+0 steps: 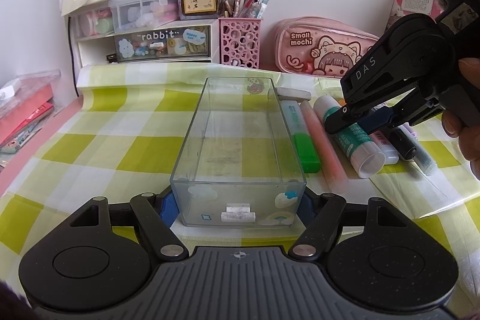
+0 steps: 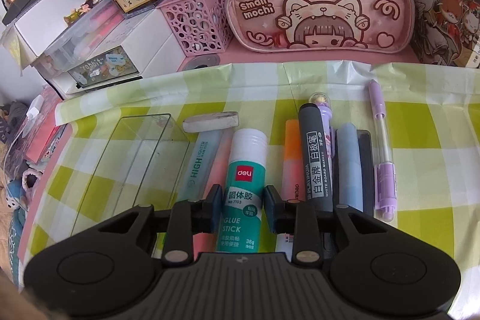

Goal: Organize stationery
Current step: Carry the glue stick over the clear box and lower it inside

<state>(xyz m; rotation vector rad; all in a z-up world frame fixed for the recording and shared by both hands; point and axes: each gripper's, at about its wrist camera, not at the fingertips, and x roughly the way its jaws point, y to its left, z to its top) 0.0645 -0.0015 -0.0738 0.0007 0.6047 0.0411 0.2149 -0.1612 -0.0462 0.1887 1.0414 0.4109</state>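
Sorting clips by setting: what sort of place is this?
Probably a home study desk: a pink pen holder full of pens, a "Small mochi" pencil case and small storage drawers stand against a sticker-dotted wall.

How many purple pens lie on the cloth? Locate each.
2. Clear-barrelled purple pen at the row's far right; dome-topped purple pen beside the grey marker, partly hidden. More may hide.

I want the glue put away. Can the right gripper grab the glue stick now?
Probably yes. The right gripper already straddles the glue stick, fingers either side, nothing on top; the highlighters alongside look close.
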